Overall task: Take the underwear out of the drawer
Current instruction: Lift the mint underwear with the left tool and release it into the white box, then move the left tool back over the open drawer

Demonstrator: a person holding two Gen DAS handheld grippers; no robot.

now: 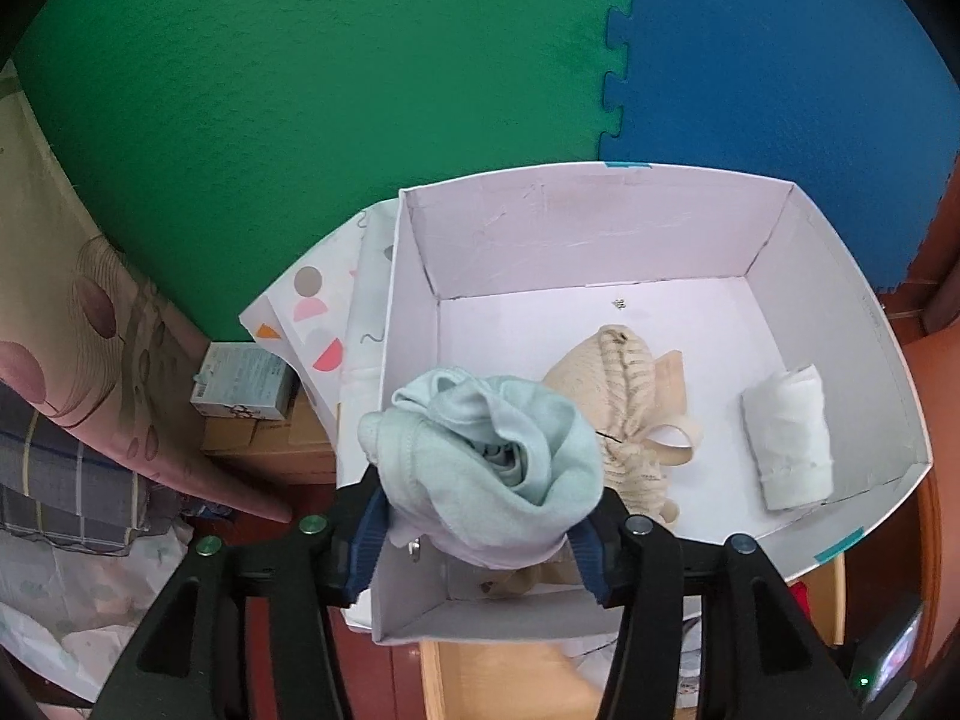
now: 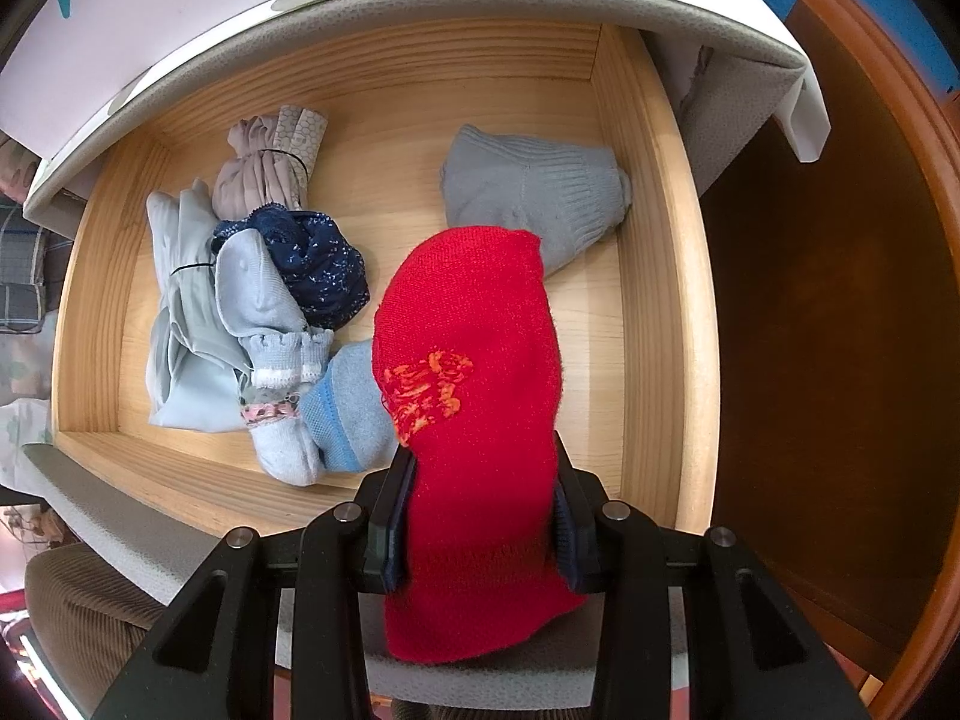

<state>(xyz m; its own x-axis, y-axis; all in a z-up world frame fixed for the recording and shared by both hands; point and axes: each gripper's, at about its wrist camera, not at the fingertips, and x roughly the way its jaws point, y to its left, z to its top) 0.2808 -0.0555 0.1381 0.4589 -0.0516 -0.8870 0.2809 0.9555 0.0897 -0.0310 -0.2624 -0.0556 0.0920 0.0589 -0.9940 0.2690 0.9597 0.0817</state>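
Note:
My left gripper (image 1: pixel 477 540) is shut on a bunched pale mint underwear (image 1: pixel 492 432), held over the near left corner of a white cardboard box (image 1: pixel 600 228). Inside the box lie a beige lace bra (image 1: pixel 624 396) and a rolled white cloth (image 1: pixel 789 438). My right gripper (image 2: pixel 483 480) points straight down over the open wooden drawer (image 2: pixel 648 240), shut on a red knit garment (image 2: pixel 474 348) with orange stitching. In the drawer lie a grey knit piece (image 2: pixel 534 192), a navy lace piece (image 2: pixel 318 264), pale blue garments (image 2: pixel 186 312), a beige roll (image 2: pixel 270 162) and light blue socks (image 2: pixel 348 414).
The white box overhangs the drawer's far edge (image 2: pixel 180 18). Green (image 1: pixel 300 90) and blue (image 1: pixel 780 60) foam mats lie beyond the box. A patterned bag (image 1: pixel 318 324) and a small carton (image 1: pixel 240 381) stand at its left. Dark wood furniture (image 2: pixel 840 300) lies right of the drawer.

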